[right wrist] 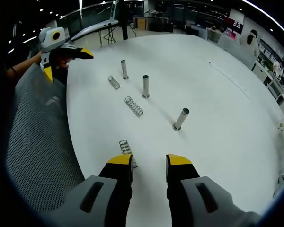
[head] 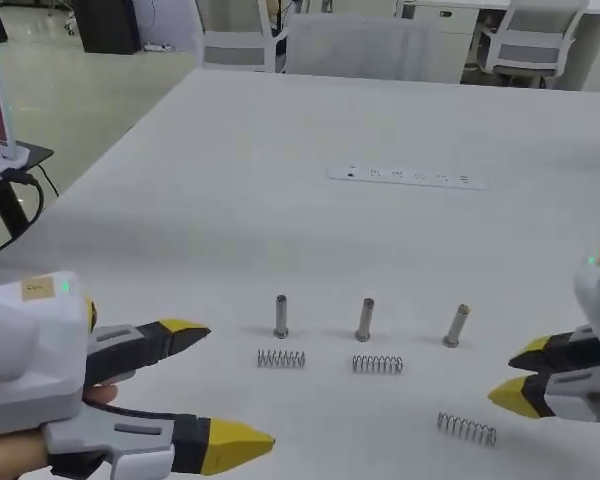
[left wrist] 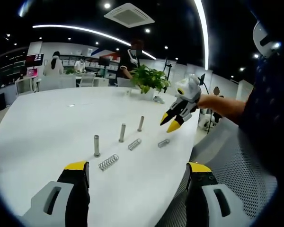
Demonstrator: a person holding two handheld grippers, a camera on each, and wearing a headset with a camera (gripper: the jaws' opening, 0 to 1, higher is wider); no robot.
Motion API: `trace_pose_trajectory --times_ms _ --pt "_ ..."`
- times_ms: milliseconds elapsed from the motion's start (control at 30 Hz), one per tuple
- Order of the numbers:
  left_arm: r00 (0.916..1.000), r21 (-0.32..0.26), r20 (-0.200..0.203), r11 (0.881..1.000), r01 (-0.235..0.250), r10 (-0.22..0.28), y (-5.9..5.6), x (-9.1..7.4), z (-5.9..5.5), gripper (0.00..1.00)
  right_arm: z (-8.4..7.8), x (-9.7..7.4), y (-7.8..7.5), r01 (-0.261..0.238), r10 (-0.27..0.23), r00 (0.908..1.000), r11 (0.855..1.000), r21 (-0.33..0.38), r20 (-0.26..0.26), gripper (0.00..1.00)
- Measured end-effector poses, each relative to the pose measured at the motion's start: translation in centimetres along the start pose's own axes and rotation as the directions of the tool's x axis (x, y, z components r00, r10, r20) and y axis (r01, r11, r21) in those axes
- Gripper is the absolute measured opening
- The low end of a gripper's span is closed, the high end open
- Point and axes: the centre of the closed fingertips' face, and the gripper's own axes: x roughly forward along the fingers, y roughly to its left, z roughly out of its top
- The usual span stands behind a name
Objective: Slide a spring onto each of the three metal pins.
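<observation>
White table (head: 230,200), pins (head: 366,318), springs (head: 378,364), power strip (head: 405,177)

Your left gripper (head: 235,385) sits low on the left with its jaws spread wide, your hand (head: 5,462) beneath it. Your right gripper (head: 505,375) points inward, its jaws only narrowly parted.

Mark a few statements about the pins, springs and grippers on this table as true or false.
1. Three pins stand on the table. True.
2. One spring already sits on a pin. False: all three springs lie on the table.
3. The left gripper grips a spring. False: it is open and empty.
4. The right gripper is open, with the rightmost spring lying near it. True.
</observation>
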Motion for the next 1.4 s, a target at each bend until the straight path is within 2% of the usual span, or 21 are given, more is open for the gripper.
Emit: trace_pose_trajectory --times_ms 267,533,900,1400 --pt "1.0 -0.002 -0.002 1.0 0.002 -0.002 0.0 0.0 0.0 0.8 -0.5 0.9 1.4 -0.052 0.05 0.9981 0.998 -0.044 -0.036 0.25" --pt "1.0 -0.003 0.003 1.0 -0.001 0.001 0.1 0.0 0.0 0.8 -1.2 2.1 2.7 -0.101 0.091 0.9913 0.989 -0.11 -0.095 0.21" --pt "0.9999 -0.006 0.012 1.0 -0.002 0.002 0.0 0.0 0.2 0.8 -1.4 3.1 3.4 -0.136 0.104 0.9804 0.973 -0.187 -0.167 0.16" --pt "0.9999 -0.006 0.014 1.0 0.003 -0.003 0.0 -0.1 0.2 0.79 -2.3 3.6 3.1 -0.153 0.094 0.965 0.961 -0.232 -0.245 0.1"
